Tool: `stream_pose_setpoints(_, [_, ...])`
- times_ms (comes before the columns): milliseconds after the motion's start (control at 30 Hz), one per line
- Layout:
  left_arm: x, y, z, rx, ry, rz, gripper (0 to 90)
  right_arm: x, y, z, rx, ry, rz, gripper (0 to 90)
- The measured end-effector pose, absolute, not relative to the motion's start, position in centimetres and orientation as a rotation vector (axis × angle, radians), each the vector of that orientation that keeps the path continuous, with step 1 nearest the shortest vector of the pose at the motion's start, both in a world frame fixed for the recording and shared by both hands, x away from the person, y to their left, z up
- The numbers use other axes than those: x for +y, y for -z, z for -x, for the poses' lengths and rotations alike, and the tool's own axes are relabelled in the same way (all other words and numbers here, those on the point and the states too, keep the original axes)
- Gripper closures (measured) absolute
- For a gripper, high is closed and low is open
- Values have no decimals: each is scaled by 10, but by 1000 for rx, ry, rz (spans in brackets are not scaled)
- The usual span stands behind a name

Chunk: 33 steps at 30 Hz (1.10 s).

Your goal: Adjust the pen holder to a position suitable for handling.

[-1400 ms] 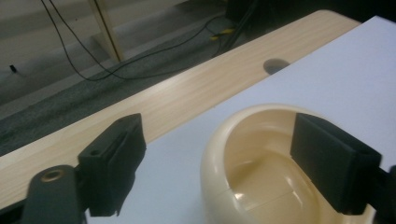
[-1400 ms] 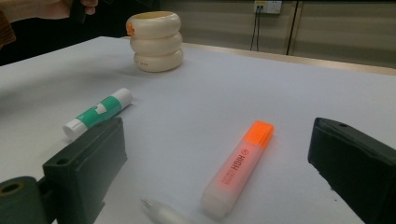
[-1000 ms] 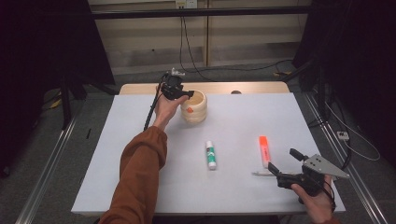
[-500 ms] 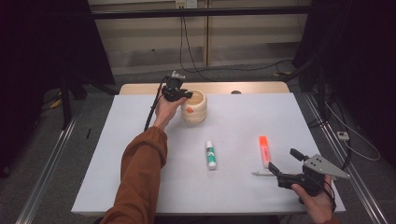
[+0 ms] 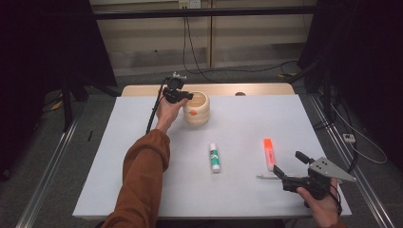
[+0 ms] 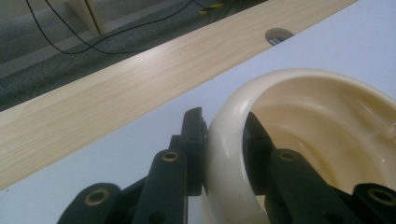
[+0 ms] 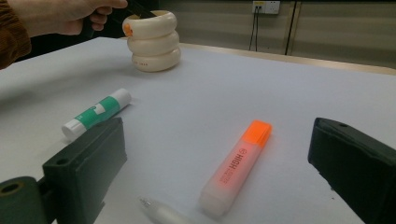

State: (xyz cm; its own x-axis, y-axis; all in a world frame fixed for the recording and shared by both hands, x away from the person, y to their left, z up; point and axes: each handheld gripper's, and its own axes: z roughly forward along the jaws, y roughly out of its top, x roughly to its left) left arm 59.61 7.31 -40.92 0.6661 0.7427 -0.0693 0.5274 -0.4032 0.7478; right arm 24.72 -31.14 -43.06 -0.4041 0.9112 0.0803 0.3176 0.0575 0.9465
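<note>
Cream ribbed plastic pot, upper centre on white table: left hand-held gripper has just closed, pinching its rim. Right hand-held gripper spread, idle. Grasp done; lifting remains.

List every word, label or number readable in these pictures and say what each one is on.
"HIGH": printed along the barrel of the orange highlighter; smaller print beside it is too blurred to read.
Glue stick: white marks on its green label, too small to read.
Cream ringed holder: a faint mark low on its side and an orange spot near the rim, neither readable.
Clear pen: no readable print.
</note>
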Motion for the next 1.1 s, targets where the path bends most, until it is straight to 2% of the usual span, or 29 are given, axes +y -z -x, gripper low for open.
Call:
stream_pose_setpoints(567, [73,399,-589,1005,-359,-2109,773,-311,431,-247,1776,-1354,-1228,38])
stream_pose_setpoints(1100, [89,386,-568,1048,-372,-2082,773,-311,430,-247,1778,-1356,-1222,39])
